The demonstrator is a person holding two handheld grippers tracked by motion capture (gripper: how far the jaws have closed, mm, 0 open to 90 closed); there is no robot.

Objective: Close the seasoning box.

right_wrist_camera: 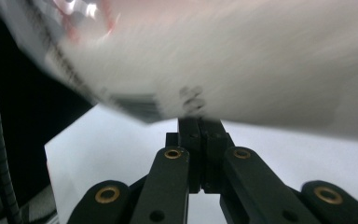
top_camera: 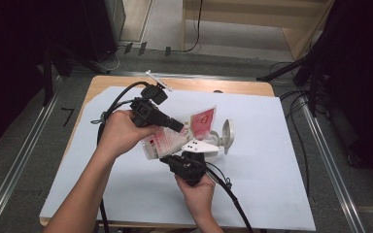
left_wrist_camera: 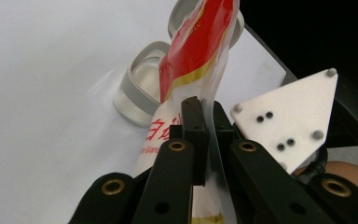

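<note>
My left gripper [left_wrist_camera: 204, 114] has its jaws clamped on the edge of a red-and-white plastic pouch [left_wrist_camera: 193, 51], holding it above the table. My right gripper [right_wrist_camera: 200, 128] is closed on the pouch's lower edge; its own view shows the film pinched at the jaw tips, though blurred. The pouch hangs stretched between the two, raised off the white sheet [top_camera: 272, 160]. Just beyond and below it stands an open clear jar [left_wrist_camera: 140, 88], its lid [top_camera: 227, 133] propped nearby. Judgement: the pouch is secured and the jar is open; opening or emptying the pouch into the jar remains. I cannot tell whether the pouch is already torn.
</note>
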